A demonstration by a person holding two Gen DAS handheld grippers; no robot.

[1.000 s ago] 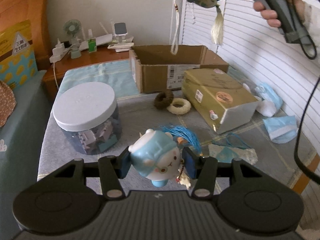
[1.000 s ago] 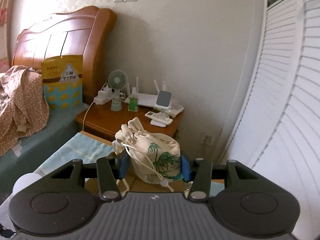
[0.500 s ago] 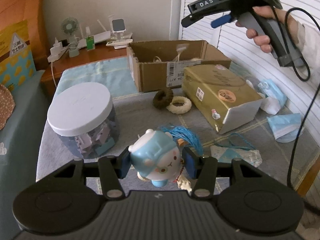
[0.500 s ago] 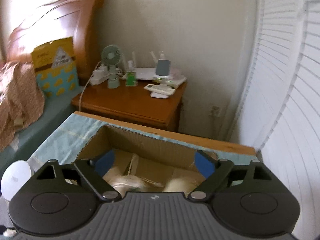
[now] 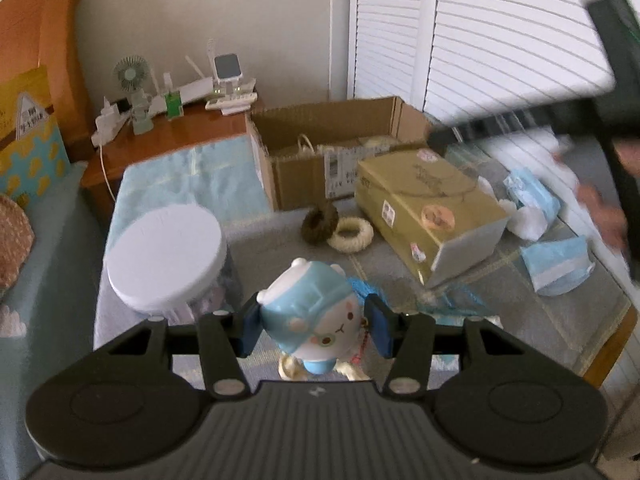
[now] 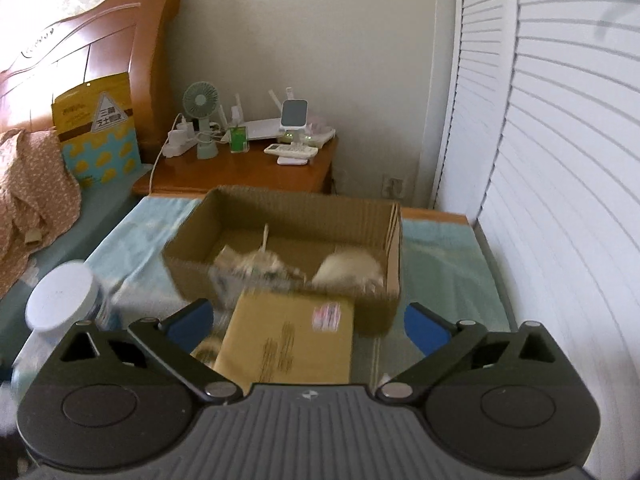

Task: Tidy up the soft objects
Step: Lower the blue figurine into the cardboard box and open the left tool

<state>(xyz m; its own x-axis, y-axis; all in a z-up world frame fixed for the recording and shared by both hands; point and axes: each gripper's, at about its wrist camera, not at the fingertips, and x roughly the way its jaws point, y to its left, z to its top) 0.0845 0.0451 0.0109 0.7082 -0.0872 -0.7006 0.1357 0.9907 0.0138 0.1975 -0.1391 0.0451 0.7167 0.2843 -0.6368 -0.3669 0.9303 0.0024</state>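
My left gripper point(image 5: 315, 326) is shut on a blue-and-white plush toy point(image 5: 308, 300), held a little above the grey cloth. In the right wrist view my right gripper point(image 6: 306, 322) has its jaws opening wide, with nothing between them. It hovers over the yellow carton point(image 6: 288, 340), just short of the open cardboard box point(image 6: 280, 208). Inside that box lie a cream drawstring pouch point(image 6: 256, 264) and a white soft lump point(image 6: 348, 268), both blurred. In the left wrist view the right gripper point(image 5: 520, 120) is a dark blur at the upper right, held by a hand point(image 5: 600, 208).
A brown scrunchie point(image 5: 320, 224) and a cream one point(image 5: 351, 234) lie before the cardboard box point(image 5: 304, 176). A white-lidded jar point(image 5: 164, 256) stands left, the yellow carton point(image 5: 420, 200) right. Blue face masks point(image 5: 556, 264) lie near the shutters. A blue tassel point(image 5: 360, 284) lies under the toy.
My right gripper opened and let the drawstring pouch drop into the cardboard box, then swung down and to the right. My left gripper keeps its hold on the plush toy.
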